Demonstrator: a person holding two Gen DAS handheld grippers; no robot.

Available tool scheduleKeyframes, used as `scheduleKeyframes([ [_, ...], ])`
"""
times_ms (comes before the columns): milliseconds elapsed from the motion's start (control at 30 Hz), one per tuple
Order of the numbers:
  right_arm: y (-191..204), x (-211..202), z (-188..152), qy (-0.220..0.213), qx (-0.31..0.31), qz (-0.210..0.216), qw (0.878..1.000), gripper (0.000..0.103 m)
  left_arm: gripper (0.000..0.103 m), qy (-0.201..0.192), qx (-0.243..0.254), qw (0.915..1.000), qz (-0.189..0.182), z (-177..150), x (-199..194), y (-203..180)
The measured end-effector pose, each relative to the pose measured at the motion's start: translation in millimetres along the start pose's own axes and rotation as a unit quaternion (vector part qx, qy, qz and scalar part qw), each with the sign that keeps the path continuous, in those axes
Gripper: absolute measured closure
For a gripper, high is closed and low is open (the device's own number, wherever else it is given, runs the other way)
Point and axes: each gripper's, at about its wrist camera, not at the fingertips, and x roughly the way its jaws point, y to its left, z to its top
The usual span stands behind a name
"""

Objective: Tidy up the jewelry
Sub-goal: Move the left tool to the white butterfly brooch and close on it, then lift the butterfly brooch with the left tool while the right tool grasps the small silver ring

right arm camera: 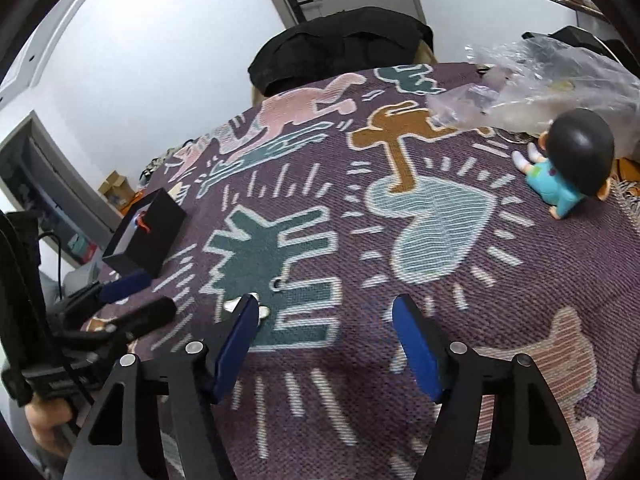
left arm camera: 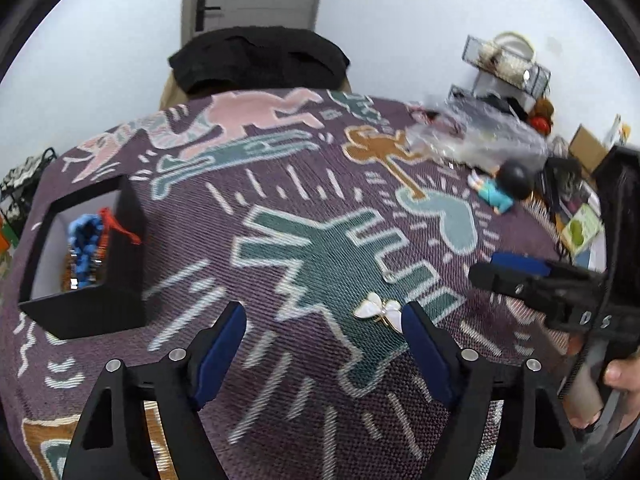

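Worktop covered by a purple woven cloth [left arm camera: 280, 184] with teal, pink and tan cartoon figures. Left tool [left arm camera: 324, 334] hangs low over the cloth, blue pads apart, nothing between them; the jaws stand fairly wide. A white butterfly brooch [left arm camera: 380, 311] with gold trim lies flat on the teal figure, just beside the inner face of the left tool's right-hand finger [left arm camera: 424, 344]; contact cannot be told. In the right wrist view the same brooch is mostly hidden behind the right tool's left-hand finger [right arm camera: 240, 328], only slivers of white showing. Right tool [right arm camera: 326, 334] also hovers over the cloth, jaws apart and empty. A small silver ring [right arm camera: 277, 284] lies on the teal figure, just beyond the brooch and apart from it. Black open box [left arm camera: 80, 264] sits toward the left of the cloth, well away from the brooch; inside are blue beads [left arm camera: 84, 248] and a red cord [left arm camera: 116, 222] draped over its wall. Farther back on the right lies a doll [right arm camera: 568, 168] with a black head and turquoise clothes, beside a crumpled clear plastic bag [right arm camera: 540, 80]. A hand [left arm camera: 618, 376] grips the right tool's handle.
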Motion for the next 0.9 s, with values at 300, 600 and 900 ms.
scheduleKeyframes([
  [300,-14,5,-4,0.01,0.005,-0.005,1.0,0.033,0.027,0.032,0.031,0.999,-0.011,-3,32,-22],
  [600,-22,0,-2,0.004,0.015,-0.005,1.0,0.033,0.035,0.039,0.062,0.9972,-0.011,-4,46,-39],
  [900,-19,5,-4,0.007,0.017,0.001,1.0,0.033,0.062,0.038,0.069,0.9969,-0.007,-2,46,-35],
])
